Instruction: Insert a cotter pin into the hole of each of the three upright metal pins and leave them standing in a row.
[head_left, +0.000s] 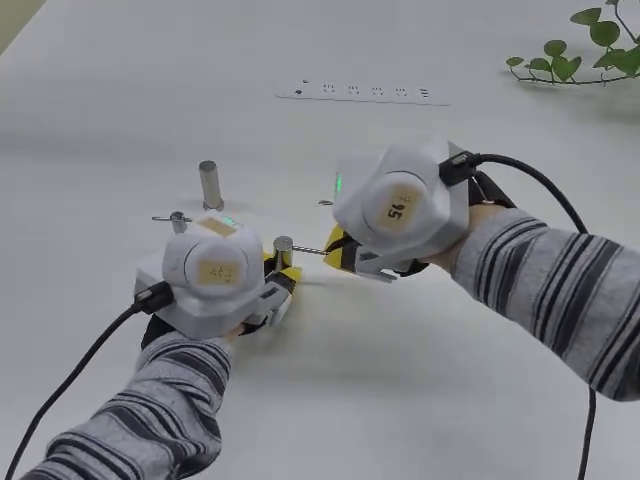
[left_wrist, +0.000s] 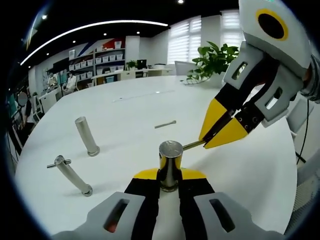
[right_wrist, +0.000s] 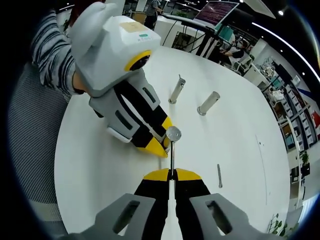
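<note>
On the workbench (head_left: 420, 390), my left gripper (left_wrist: 170, 176) is clenched on the base of an upright metal pin (left_wrist: 170, 155). My right gripper (right_wrist: 171, 174) pinches a cotter pin (right_wrist: 172, 152), whose tip meets the pin's head from 3 o'clock in the head view. I can't tell if it has found the hole. If it's off-line, pushing could tilt the pin or bend the cotter. The bare pin (head_left: 209, 185) stands at 10 o'clock and a spare cotter (head_left: 325, 203) lies at 1 o'clock.

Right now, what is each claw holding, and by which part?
The left claw grips the upright metal pin low on its shaft; the right claw pinches a cotter pin by its rear end.
</note>
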